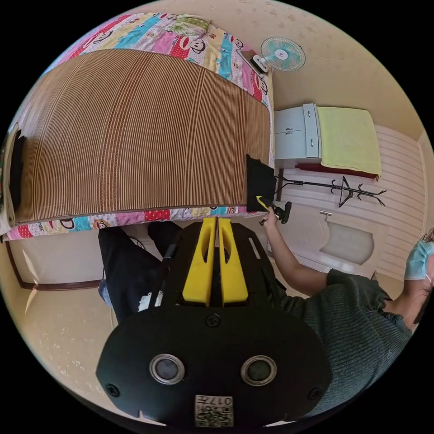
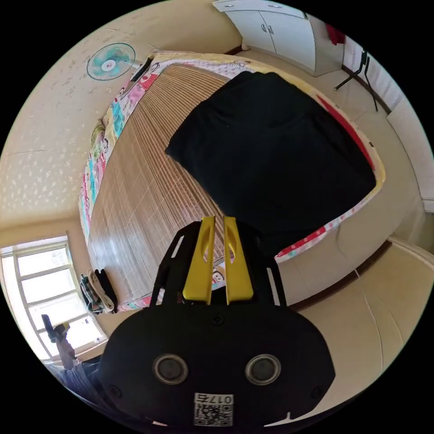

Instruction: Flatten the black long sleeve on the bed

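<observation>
The black long sleeve (image 2: 271, 158) lies spread over one corner of the bed's bamboo mat (image 2: 135, 203), part of it draping over the edge. My right gripper (image 2: 219, 220) sits at the garment's near edge, its yellow jaws almost together with the cloth pinched at the tips. In the left gripper view the black long sleeve (image 1: 260, 181) is a small dark patch at the mat's (image 1: 135, 135) right corner, with a person's hand holding the right gripper (image 1: 264, 202) on it. My left gripper (image 1: 217, 220) hangs off the bed's side, jaws pressed together, nothing between them. The left gripper (image 2: 52, 327) also appears near the window.
A folded pile of clothes (image 1: 11, 181) lies at the mat's other end. A fan (image 1: 282, 54), a white cabinet (image 1: 296, 131) and a coat rack (image 1: 343, 187) stand beyond the bed. The person's dark-trousered legs (image 1: 131, 266) are beside the bed. A colourful sheet (image 1: 135, 219) edges the mat.
</observation>
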